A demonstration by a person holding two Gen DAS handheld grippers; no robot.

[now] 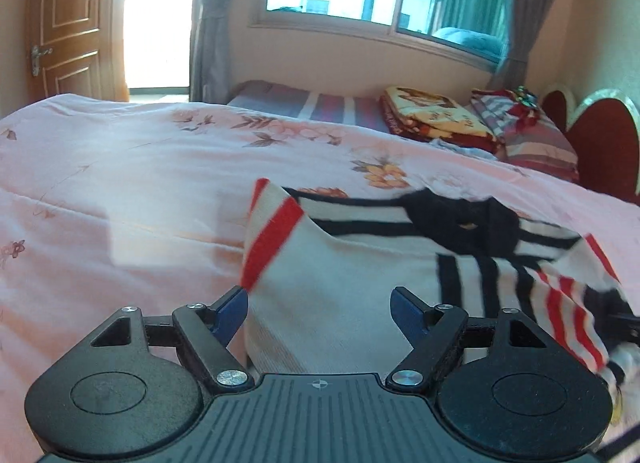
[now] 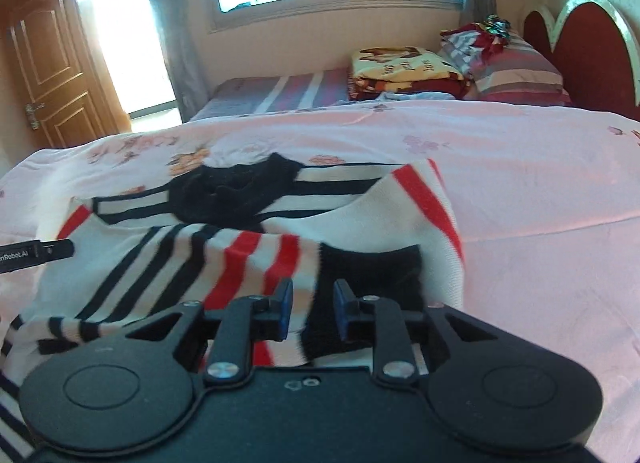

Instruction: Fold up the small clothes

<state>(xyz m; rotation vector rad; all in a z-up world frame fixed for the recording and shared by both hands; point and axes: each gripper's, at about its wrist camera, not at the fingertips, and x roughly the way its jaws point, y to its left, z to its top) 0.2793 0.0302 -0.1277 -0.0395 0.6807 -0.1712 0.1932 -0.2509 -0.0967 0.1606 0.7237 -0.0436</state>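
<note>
Sweater point(image 1: 360, 283) between spread left fingers point(image 1: 232, 313) | sleeve between right fingers point(image 2: 286, 309)

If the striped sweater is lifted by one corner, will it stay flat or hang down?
The sweater probably hangs limp: it already lies in soft folds with a sleeve draped across it. Its fuzzy knit looks grippy, so it should hardly slip between the right hand-held gripper's pads. It seems light, though the bedcover may drag on it.
</note>
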